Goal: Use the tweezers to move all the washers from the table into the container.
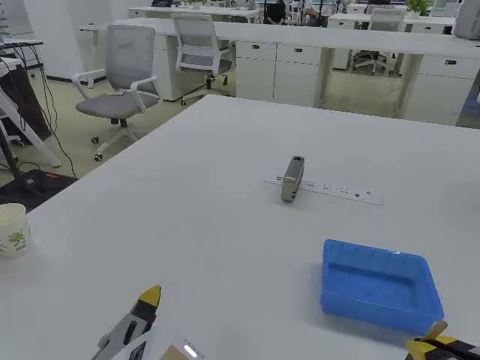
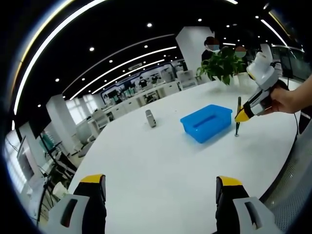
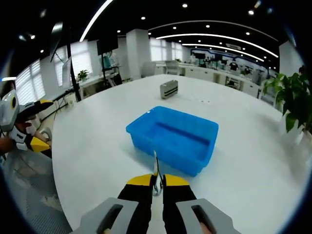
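Down at the near edge, the left gripper [image 2: 161,181] hangs over the table [image 1: 225,247], jaws spread wide, nothing between them. The right gripper [image 3: 157,181] is the busy one. Its jaws are pinched tight on the tweezers [image 3: 155,166], a thin metal sliver poking out between the yellow tips. From the left gripper view they stand nearly upright, point down at the tabletop just beside the blue container [image 3: 163,151]. That container sits on the person's right side of the table, open, and as far as I can tell with nothing in it. Washers? I can't pick out a single one on the white surface, so they're too small to see or out of sight. My read is that we're at the very start, looking for the first washer. To do it well, squeeze lightly so the tweezer tips can part, come in low and slanted, catch the rim, and lift it clear over the container wall before letting go. Further out, a grey device [image 1: 292,178] lies across a power strip [image 1: 337,190]. A cup [image 1: 11,229] sits at the left edge, with an office chair [image 1: 124,75] beyond.
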A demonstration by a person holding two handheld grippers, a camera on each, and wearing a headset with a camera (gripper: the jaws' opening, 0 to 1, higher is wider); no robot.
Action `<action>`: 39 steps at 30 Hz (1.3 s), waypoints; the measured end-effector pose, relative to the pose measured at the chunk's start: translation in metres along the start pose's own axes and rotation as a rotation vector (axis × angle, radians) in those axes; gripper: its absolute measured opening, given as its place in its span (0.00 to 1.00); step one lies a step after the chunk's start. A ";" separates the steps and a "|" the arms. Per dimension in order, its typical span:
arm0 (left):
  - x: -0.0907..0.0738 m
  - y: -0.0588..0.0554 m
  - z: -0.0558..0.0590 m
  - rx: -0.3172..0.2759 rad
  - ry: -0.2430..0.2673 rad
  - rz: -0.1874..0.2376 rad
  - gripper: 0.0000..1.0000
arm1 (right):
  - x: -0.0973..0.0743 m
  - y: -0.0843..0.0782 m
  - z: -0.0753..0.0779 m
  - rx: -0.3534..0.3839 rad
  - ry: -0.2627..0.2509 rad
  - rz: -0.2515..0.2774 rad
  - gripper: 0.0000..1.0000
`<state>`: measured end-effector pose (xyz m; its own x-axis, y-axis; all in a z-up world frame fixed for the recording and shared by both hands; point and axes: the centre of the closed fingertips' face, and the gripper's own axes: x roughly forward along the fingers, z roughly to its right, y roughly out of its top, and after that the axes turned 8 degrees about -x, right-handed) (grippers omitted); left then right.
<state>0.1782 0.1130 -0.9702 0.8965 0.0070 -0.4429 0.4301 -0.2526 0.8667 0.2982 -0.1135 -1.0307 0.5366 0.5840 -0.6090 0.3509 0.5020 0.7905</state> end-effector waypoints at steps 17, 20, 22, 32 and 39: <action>0.001 -0.004 0.001 0.010 0.002 -0.019 0.96 | -0.029 0.053 0.010 -0.033 -0.046 0.084 0.02; 0.001 -0.006 0.001 0.016 0.003 -0.030 0.96 | -0.032 0.066 0.016 -0.046 -0.062 0.108 0.02; 0.001 -0.006 0.001 0.018 0.002 -0.031 0.95 | -0.032 0.073 0.021 -0.048 -0.070 0.120 0.02; 0.001 -0.006 0.005 0.034 -0.014 -0.033 0.95 | -0.017 0.085 0.046 -0.063 -0.107 0.118 0.02; 0.002 -0.007 0.007 0.030 -0.022 -0.043 0.95 | 0.006 0.072 0.055 -0.050 -0.115 0.076 0.02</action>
<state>0.1759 0.1084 -0.9788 0.8744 -0.0026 -0.4851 0.4649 -0.2813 0.8395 0.3691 -0.1090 -0.9737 0.6454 0.5459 -0.5342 0.2687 0.4924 0.8279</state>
